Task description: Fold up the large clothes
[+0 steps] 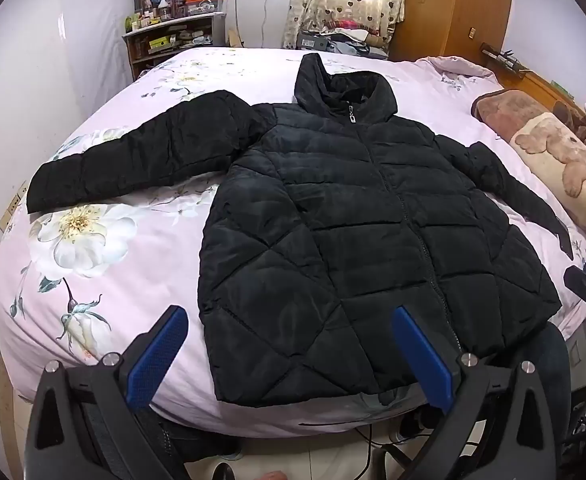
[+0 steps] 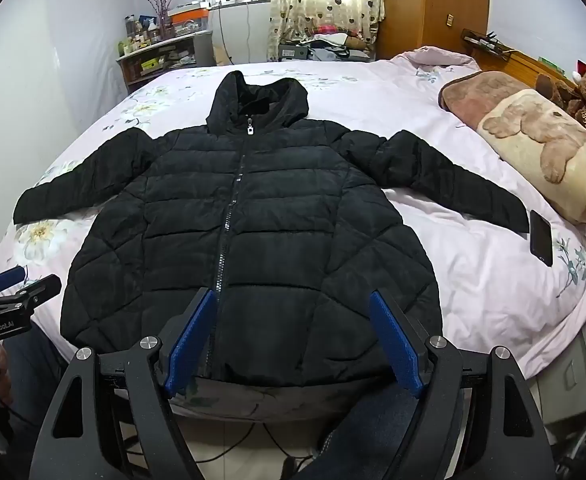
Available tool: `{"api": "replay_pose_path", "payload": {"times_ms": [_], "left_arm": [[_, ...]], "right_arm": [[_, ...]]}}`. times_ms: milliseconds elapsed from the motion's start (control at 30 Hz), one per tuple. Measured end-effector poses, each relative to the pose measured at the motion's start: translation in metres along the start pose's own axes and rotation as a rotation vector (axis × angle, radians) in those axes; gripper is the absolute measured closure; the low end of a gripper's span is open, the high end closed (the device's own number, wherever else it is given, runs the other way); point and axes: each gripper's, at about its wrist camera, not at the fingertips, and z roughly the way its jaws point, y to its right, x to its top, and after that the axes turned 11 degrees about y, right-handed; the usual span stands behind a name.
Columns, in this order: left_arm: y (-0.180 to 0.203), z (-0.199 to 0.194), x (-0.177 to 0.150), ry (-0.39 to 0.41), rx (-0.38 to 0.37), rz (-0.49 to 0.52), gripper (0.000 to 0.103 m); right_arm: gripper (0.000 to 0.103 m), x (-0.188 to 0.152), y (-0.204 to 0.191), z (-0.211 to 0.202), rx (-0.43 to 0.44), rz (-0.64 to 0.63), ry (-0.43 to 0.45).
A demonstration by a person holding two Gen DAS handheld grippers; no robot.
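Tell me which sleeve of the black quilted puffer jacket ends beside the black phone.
The sleeve stretching toward the bear-print pillow; its cuff ends next to the black phone. The other sleeve lies on bare floral bedsheet.

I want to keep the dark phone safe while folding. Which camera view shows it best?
The right wrist view: the dark flat phone lies fully visible on the pink floral bedsheet, beside the black puffer jacket's sleeve cuff. The left wrist view shows only a foreshortened sliver.
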Motion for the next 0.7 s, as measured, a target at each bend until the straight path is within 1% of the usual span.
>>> {"api": "replay_pose_path", "payload": {"times_ms": [33,233,700], "left_arm": [[0.0015,0.0000,0.0003,-0.001,0.008,0.012,0.000],[0.0032,0.0049,-0.0038,-0.007,0.005,0.010,0.000],[0.0049,0.0030,-0.0017,-0.011,0.003,0.011,0.000]], "right_arm": [[0.025,0.0000,0.0000,0.0002,0.000,0.001,-0.001],[0.025,-0.0002,-0.0002,0.0008,0.001,0.000,-0.003],[0.025,-0.0002,-0.0004,0.0018,-0.003,-0.002,-0.005]]}}
